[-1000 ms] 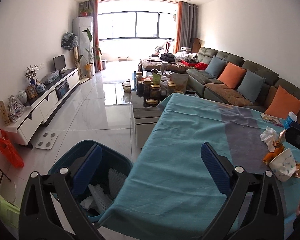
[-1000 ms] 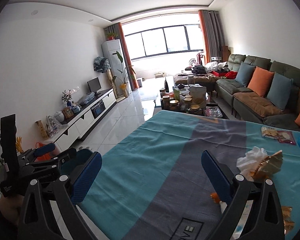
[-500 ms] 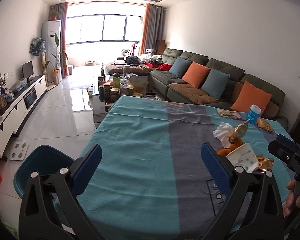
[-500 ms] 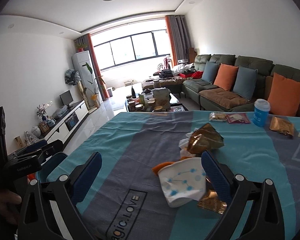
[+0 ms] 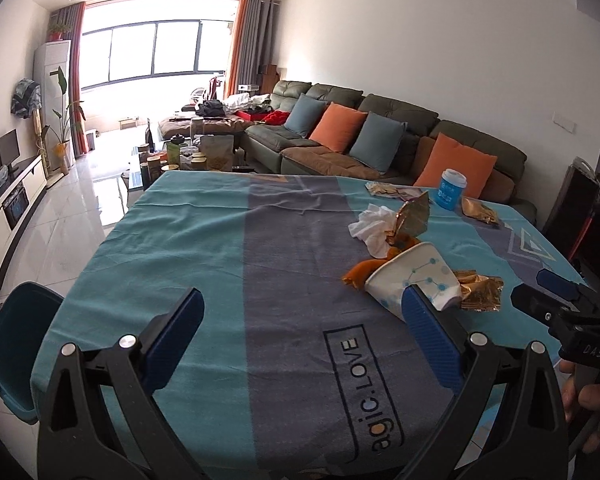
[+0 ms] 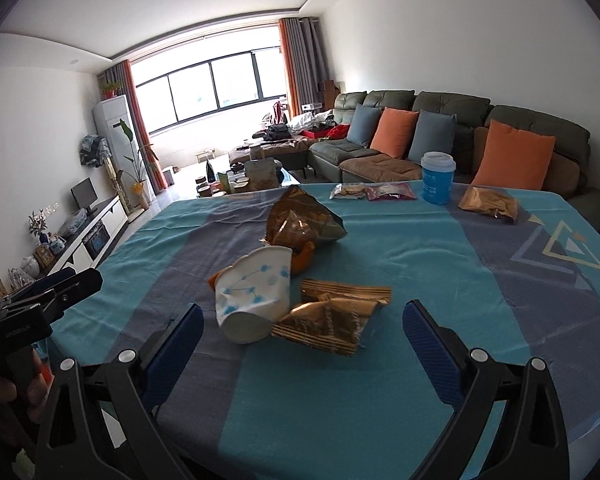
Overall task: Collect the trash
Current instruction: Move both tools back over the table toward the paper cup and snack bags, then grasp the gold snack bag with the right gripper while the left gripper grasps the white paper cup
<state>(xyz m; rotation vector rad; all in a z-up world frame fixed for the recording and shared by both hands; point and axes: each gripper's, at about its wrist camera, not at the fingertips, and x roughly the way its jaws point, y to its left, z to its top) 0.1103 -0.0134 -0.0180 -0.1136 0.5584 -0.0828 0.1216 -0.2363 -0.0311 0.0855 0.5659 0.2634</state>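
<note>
Blue bin [image 5: 10,344]: on the floor at the worktop's near-left corner. Left claw [image 5: 302,334]: fingers spread wide, nothing held, hovering over the near part of the teal-and-grey cloth [image 5: 204,248]. Crushed paper cup [image 6: 254,294]: lying on its side mid-worktop, touching a gold wrapper [image 6: 328,318] on its right. White tissue [image 5: 370,226] and a brown snack bag [image 6: 300,224]: just beyond the cup. Right claw [image 6: 302,336]: fingers spread wide, nothing held, near the cup and wrapper. Blue cup [image 6: 438,178]: upright at the far right.
</note>
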